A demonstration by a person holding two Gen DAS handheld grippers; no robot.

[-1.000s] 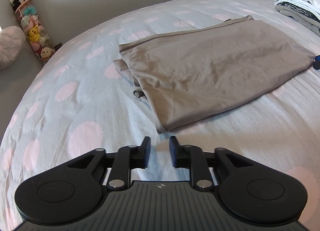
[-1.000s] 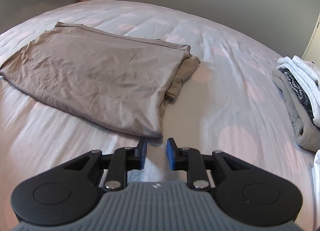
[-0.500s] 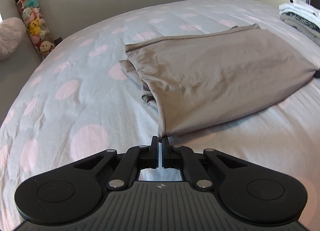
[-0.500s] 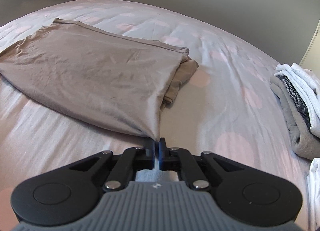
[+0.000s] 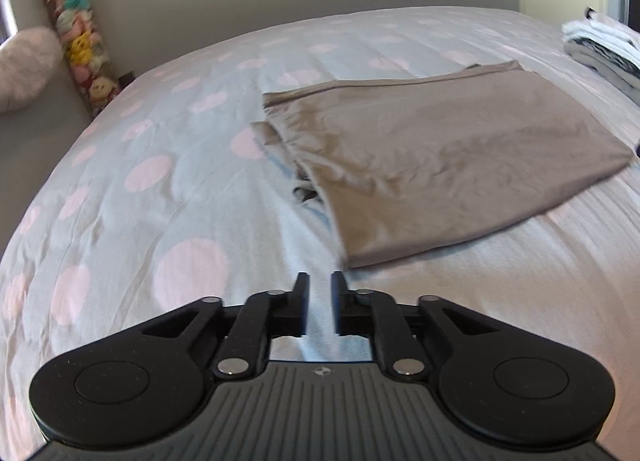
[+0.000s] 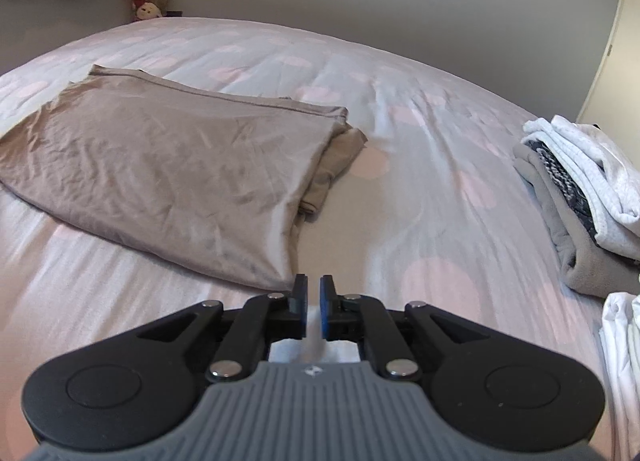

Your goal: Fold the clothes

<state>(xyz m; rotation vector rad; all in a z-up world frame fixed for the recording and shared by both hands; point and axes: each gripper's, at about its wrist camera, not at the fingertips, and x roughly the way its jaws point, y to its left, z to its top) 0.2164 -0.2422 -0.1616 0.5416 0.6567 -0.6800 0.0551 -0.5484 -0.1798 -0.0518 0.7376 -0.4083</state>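
The taupe garment (image 5: 452, 165) lies flat on the bed, folded over into a broad rectangle, with a sleeve or under-layer poking out at one short side. One near corner sits just ahead of the left gripper (image 5: 319, 303) and a little to its right; the other near corner lies just ahead of the right gripper (image 6: 313, 307) and a little to its left. Both sets of fingers are parting, with only bedsheet between them, so neither grips the cloth. I'd judge one fold is down and at least one more is left before it matches the finished pile.

Counting: one garment being worked, two grippers, one stack of folded clothes (image 6: 580, 189) off beyond the right fingers, and a separate white piece (image 6: 622, 341) nearer, at the picture's edge. The dotted bedsheet (image 5: 180, 189) spreads all round.
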